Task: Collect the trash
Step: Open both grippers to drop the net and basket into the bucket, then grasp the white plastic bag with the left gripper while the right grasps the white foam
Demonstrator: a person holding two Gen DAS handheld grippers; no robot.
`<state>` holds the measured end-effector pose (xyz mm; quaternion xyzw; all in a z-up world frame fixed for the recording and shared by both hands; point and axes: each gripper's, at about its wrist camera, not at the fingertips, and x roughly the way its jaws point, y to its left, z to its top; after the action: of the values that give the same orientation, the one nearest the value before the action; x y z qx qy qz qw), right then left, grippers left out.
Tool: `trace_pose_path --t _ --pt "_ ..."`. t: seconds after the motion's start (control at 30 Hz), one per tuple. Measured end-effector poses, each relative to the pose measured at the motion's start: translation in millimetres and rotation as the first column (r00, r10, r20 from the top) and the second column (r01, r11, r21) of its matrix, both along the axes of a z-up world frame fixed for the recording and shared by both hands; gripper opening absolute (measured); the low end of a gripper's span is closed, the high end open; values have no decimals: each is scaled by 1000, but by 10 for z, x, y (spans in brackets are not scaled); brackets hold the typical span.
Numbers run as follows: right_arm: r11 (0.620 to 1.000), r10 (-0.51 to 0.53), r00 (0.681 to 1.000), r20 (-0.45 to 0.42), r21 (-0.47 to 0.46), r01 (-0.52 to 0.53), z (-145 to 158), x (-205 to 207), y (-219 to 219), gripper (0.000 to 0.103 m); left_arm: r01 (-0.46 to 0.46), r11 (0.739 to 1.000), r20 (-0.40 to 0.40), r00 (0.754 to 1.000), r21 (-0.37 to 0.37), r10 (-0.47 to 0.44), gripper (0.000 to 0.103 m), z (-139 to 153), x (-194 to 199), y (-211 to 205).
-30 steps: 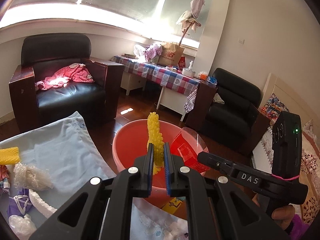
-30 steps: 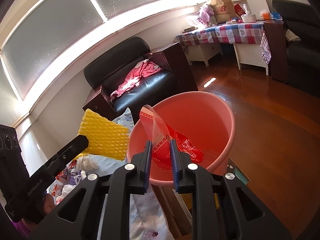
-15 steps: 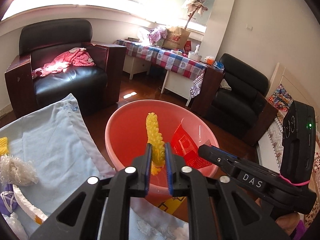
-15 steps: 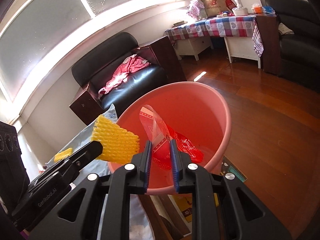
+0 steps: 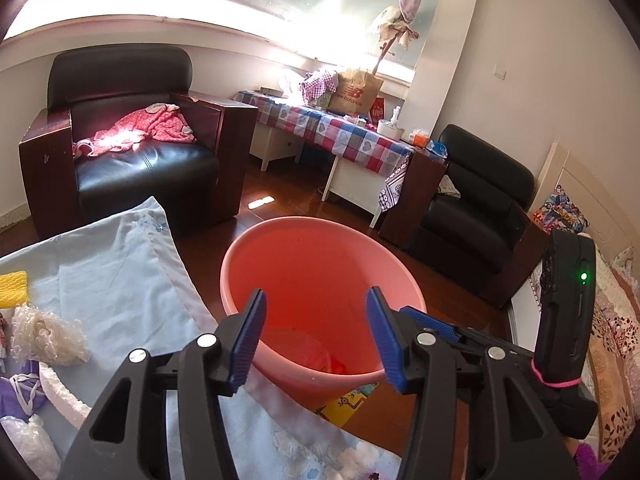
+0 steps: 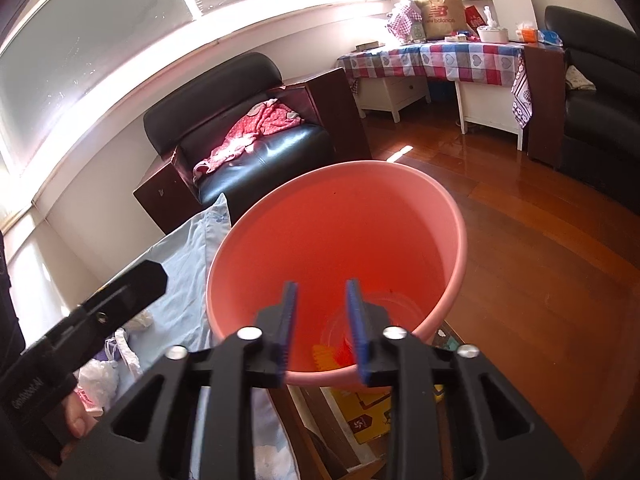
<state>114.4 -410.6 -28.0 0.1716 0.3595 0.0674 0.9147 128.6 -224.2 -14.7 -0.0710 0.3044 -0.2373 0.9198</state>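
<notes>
Left gripper (image 5: 316, 334): your fingers have just been opening and now stand wide over the pink bucket (image 5: 240, 256), nothing between them.
Right gripper (image 6: 322, 330): your fingers have just been opening to a narrower gap, empty, above the same bucket.
Trash: yellow foam net (image 6: 325, 357) and red wrapper (image 6: 344, 354) lie on the bucket's bottom.

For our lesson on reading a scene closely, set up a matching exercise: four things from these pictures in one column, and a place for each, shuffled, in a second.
Things:
1. Pink garment
2. Paper shopping bag
3. Yellow foam piece
4. White fluffy clump

Places:
A. On the checked tablecloth
B. At the bottom of the pink bucket
C. On the light blue cloth
D. On the black armchair

Pairs: 1-D, 2-A, 3-B, 4-C
</notes>
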Motion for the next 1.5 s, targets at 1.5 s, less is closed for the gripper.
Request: trace_pose_path --t 1.5 --pt "848 527 850 -17 -50 -527 172 -579 1693 40 -399 909 -183 891 118 415 59 -490 -963 2205"
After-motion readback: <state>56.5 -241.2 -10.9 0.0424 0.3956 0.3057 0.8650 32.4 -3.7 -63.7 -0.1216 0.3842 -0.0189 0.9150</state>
